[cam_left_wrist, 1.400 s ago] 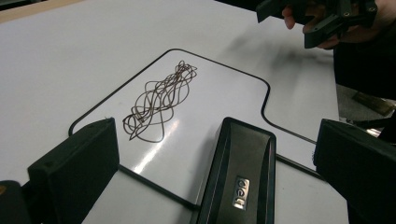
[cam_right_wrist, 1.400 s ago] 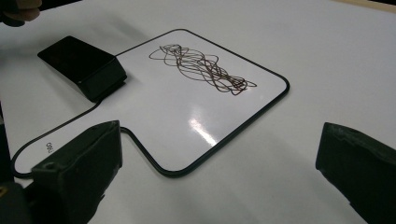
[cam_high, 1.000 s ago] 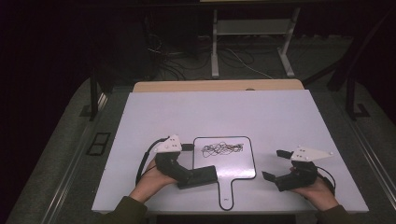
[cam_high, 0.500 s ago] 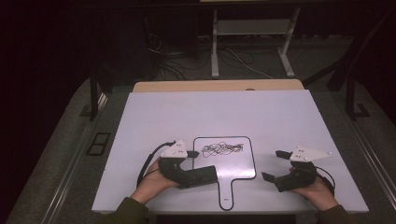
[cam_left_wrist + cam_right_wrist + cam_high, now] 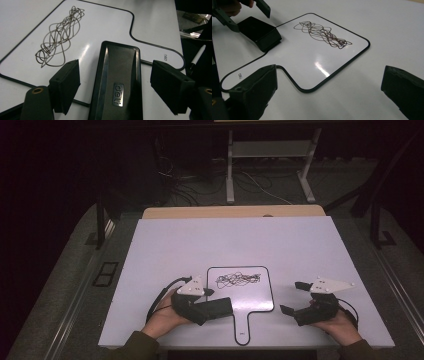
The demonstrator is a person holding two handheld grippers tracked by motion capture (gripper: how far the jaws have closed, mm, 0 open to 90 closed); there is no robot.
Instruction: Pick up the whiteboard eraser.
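The left gripper (image 5: pixel 113 82) view shows its jaws apart around the eraser (image 5: pixel 117 82) on the board (image 5: pixel 105 22); the right gripper (image 5: pixel 298 297) gapes beside the board.

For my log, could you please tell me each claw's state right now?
Left claw: open, astride the black plastic eraser.
Right claw: open, empty.

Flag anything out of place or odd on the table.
Nothing damaged or spilled. The whiteboard carries a dark scribble, and the black eraser lies between the open left gripper, overlapping the board's edge.
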